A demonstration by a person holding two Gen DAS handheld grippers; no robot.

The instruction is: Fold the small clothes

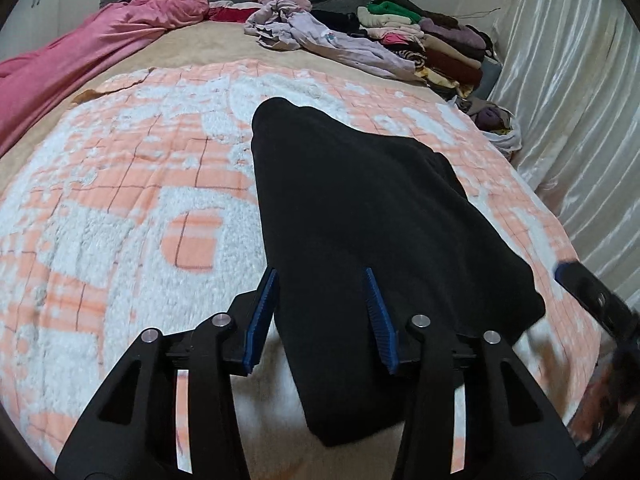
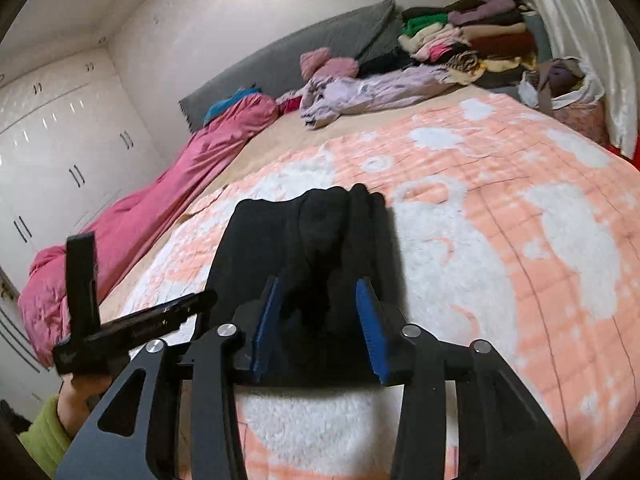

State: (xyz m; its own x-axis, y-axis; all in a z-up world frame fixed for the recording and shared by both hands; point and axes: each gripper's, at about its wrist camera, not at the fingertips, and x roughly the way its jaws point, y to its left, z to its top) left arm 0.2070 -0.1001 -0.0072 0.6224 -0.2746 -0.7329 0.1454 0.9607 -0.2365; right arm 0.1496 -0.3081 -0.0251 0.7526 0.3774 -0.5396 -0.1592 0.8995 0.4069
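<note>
- left gripper (image 1: 320,276): jaws spread wide, blue pads (image 1: 262,320) angled outward in a V, nothing pinched between them
- seen from the right wrist view, left gripper (image 2: 86,280) sits low on the left side, one finger pointing up, blurred; jaw state unreadable from there
- left hand (image 2: 80,398) wraps the handle under it, bare skin, lime-green sleeve at the wrist
- right gripper (image 2: 318,294): jaws spread wide, blue pads (image 2: 370,330) apart, nothing clamped
- right gripper (image 1: 592,292) in the left wrist view: only a blurred black finger with blue tip at the right edge
- both grippers side by side, near each other, pointing the same way
</note>
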